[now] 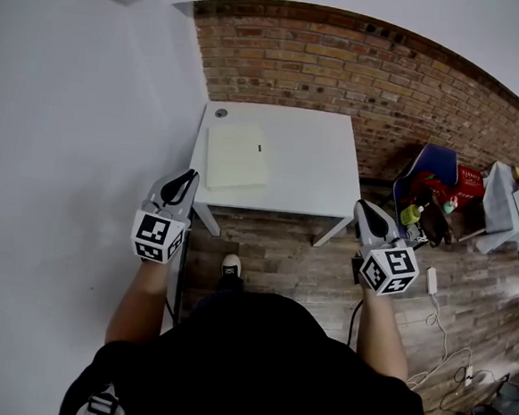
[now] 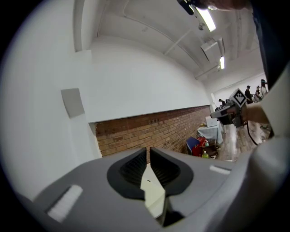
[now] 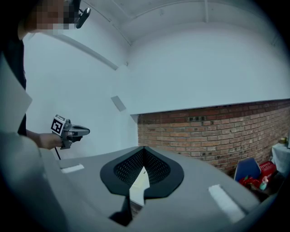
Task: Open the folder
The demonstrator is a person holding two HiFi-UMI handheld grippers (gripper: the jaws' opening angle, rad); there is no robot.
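Pale-yellow folder [image 1: 238, 156] is seen lying flat, cover down, on the left part of a white table [image 1: 308, 161] that is set against a brick wall [image 1: 342, 65]. The left gripper [image 1: 189, 176] is held by the table's near-left corner and the right gripper [image 1: 363, 205] by its near-right corner, both clear of the folder. Each gripper's jaws are pressed together, and nothing is held between them.
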